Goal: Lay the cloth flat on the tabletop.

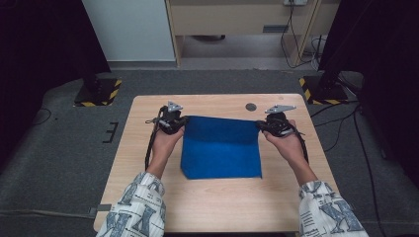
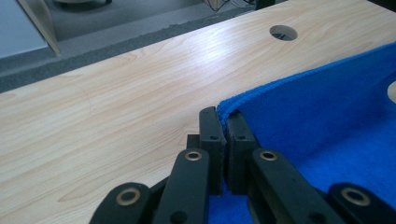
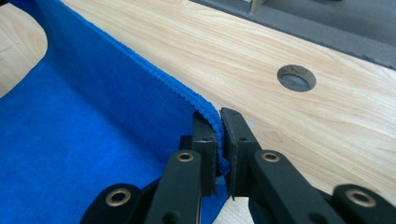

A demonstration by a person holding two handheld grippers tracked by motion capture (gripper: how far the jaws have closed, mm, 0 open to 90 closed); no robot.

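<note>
The sleeves (image 1: 136,210) have big letters like N on them. A blue cloth (image 1: 221,150) lies in the middle of the wooden desk (image 1: 207,202). The left gripper (image 1: 174,122) and right gripper (image 1: 269,126) each have jaws pinching a far corner, lifting that edge. A round hole (image 1: 251,106) sits behind.

Black left gripper (image 1: 174,122) and right gripper (image 1: 271,123), grey three-cornered plates on top, brass-ringed pivots, black trailing cables, white sleeves (image 1: 137,210) with dark letter print

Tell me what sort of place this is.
Probably a lab or recording room: a small wooden table on grey carpet, black curtains at both sides, and hazard-striped stand bases on the floor.
</note>
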